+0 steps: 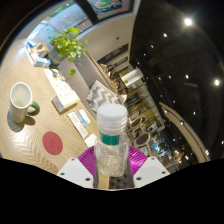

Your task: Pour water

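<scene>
Hand-held gripper (112, 165) was clamped on a capped clear bottle (112, 140), carried tilted above the counter (30, 135). Next (judged): align over mug (21, 98), uncap, tip.

At your ten o'clock a potted plant (68, 44) stands on the wooden table (25, 82). At nine lies a round red coaster (52, 143); chairs (140, 118) crowd at two o'clock.
</scene>
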`<state>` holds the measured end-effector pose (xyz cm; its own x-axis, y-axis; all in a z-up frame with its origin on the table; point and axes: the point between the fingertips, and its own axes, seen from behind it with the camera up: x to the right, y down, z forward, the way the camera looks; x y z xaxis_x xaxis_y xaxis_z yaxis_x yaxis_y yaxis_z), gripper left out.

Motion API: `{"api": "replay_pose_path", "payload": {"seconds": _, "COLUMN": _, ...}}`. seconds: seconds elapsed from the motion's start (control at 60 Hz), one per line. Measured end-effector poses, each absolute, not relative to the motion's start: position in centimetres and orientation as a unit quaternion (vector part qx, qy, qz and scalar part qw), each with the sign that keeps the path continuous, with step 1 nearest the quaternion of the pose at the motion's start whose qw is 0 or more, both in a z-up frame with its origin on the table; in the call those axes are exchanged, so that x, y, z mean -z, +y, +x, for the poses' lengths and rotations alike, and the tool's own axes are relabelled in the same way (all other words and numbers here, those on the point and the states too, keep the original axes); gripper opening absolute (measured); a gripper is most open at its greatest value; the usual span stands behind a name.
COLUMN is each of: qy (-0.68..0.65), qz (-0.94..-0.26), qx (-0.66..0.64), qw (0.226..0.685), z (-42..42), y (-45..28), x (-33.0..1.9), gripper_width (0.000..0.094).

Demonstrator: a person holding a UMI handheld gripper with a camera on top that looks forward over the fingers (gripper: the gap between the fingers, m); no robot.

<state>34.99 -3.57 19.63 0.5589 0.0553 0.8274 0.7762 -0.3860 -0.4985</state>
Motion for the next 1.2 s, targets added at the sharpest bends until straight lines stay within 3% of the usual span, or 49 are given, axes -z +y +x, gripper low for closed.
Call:
{"api": "replay_pose_path", "payload": {"seconds": 0.15, "qy": -0.415, "qz": -0.648, "qx": 0.494, "qw": 0.405, "z": 27.7, "y": -2.2, "x": -20.3, "gripper_width": 0.0394}}
{"api": "replay_pose_path", "payload": {"seconds": 0.333, "qy": -0.535, "qz": -0.542, "qx": 0.580, "qw": 0.289, "z": 23.4, "y": -1.3, "x": -17.2, "gripper_width": 0.0394}}
{"api": "replay_pose_path", "payload": {"seconds": 0.5, "qy": -0.585, "qz": -0.484, "qx": 0.604, "qw": 0.242, "z": 20.8, "y": -0.7, "x": -15.9, "gripper_width": 0.0393}}
{"api": "replay_pose_path", "payload": {"seconds": 0.65, "qy": -0.609, "qz": -0.462, "qx": 0.603, "qw": 0.228, "z": 19.7, "y": -0.1, "x": -15.4, "gripper_width": 0.0392}}
{"api": "replay_pose_path", "payload": {"seconds": 0.767, "qy": -0.585, "qz": -0.519, "qx": 0.564, "qw": 0.264, "z": 19.9, "y": 0.0, "x": -16.0, "gripper_width": 0.0394}}
{"api": "replay_pose_path", "payload": {"seconds": 1.033, "qy": -0.404, "qz": -0.729, "qx": 0.342, "qw": 0.435, "z": 21.2, "y": -0.5, "x": -19.1, "gripper_width": 0.0403}}
{"api": "replay_pose_path", "payload": {"seconds": 1.2, "qy": -0.277, "qz": -0.810, "qx": 0.160, "qw": 0.491, "z": 22.2, "y": 0.2, "x": -16.7, "gripper_width": 0.0403}}
